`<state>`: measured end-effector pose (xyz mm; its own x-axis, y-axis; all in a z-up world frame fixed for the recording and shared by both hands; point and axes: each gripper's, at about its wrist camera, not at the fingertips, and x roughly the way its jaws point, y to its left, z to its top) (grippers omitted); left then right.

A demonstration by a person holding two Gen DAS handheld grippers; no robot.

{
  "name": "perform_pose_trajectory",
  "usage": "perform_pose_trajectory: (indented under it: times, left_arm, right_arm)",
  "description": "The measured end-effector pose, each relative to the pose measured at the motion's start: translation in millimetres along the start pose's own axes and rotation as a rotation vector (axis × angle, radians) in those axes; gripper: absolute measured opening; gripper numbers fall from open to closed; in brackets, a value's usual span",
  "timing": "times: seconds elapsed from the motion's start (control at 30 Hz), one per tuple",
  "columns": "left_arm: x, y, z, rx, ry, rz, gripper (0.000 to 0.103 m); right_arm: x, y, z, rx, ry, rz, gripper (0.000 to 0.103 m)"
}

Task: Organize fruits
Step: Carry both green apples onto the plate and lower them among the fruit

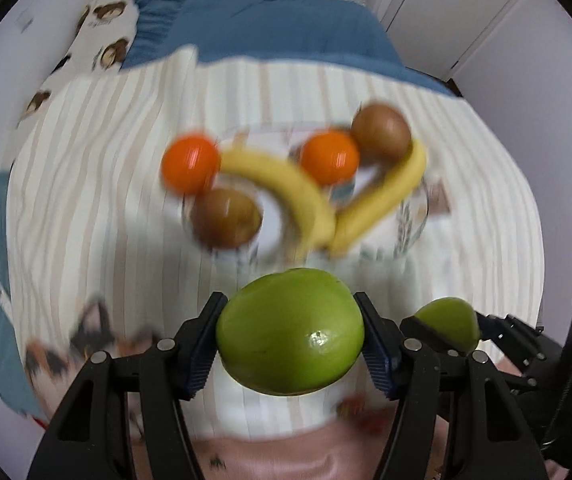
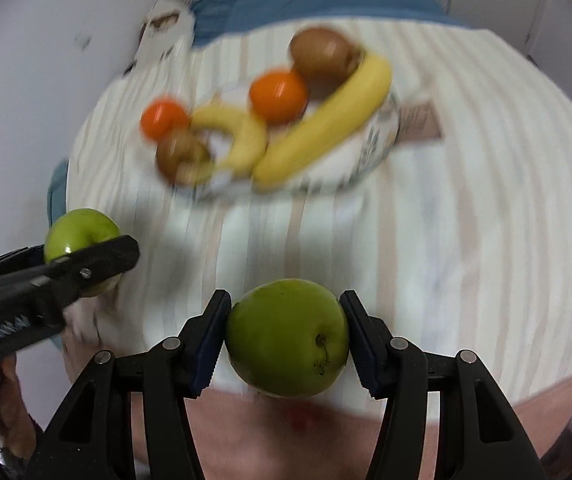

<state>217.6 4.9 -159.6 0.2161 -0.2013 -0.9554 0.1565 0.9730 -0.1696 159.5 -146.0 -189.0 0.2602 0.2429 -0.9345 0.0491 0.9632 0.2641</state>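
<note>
My left gripper [image 1: 290, 312] is shut on a green apple [image 1: 290, 344], both pads pressed to its sides above the striped cloth. Beside it on the right, my right gripper [image 1: 452, 320] holds a second green apple [image 1: 446, 318]. The right wrist view shows that apple [image 2: 288, 340], stem toward the camera, clamped in the right gripper [image 2: 286, 308]. The left gripper's near finger [image 2: 102, 260] crosses the other apple [image 2: 78, 232]. Ahead lies a patterned plate [image 1: 414, 232] [image 2: 382, 144] with two bananas [image 1: 286, 184], two oranges [image 1: 328, 156] and two brown kiwis [image 1: 226, 218].
A striped cream cloth [image 1: 106, 160] covers the bed; blue bedding [image 1: 266, 28] and a printed pillow [image 1: 106, 28] lie beyond it. A brown card [image 2: 418, 122] sits right of the plate. Pink fabric [image 2: 286, 440] runs along the near edge. White cupboard doors [image 1: 466, 12] stand behind.
</note>
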Motion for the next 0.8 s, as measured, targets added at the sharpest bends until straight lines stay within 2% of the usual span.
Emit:
perform_pose_trajectory:
  times: [0.1,0.13,0.23,0.33,0.57,0.8]
  left_arm:
    - [21.5,0.2,50.6,0.02,0.016,0.02,0.061]
    - [19.1,-4.0,61.5,0.018,0.025,0.022,0.06]
    - [48.3,-2.9,94.4,0.024,0.073,0.044,0.06]
    - [76.1,-2.5,111.8,0.04,0.113,0.058,0.06]
    - [113.5,-6.9,129.2,0.064,0.182,0.056,0.061]
    - [118.8,1.4,128.4,0.05,0.188,0.053,0.063]
  right_arm:
    - [10.4,-16.2,29.7,0.046,-0.038,-0.014,0.059]
    - [14.4,-19.8,37.7,0.06,-0.047,-0.024,0.059]
    - [30.4,-31.2,58.8,0.082,-0.062,-0.065,0.059]
    - [40.3,-38.6,70.1,0.084,-0.064,-0.102,0.059]
    - [64.1,-35.2,76.5,0.072,-0.064,-0.132,0.059]
    - [74.2,-31.4,81.4,0.055,-0.075,-0.136,0.059]
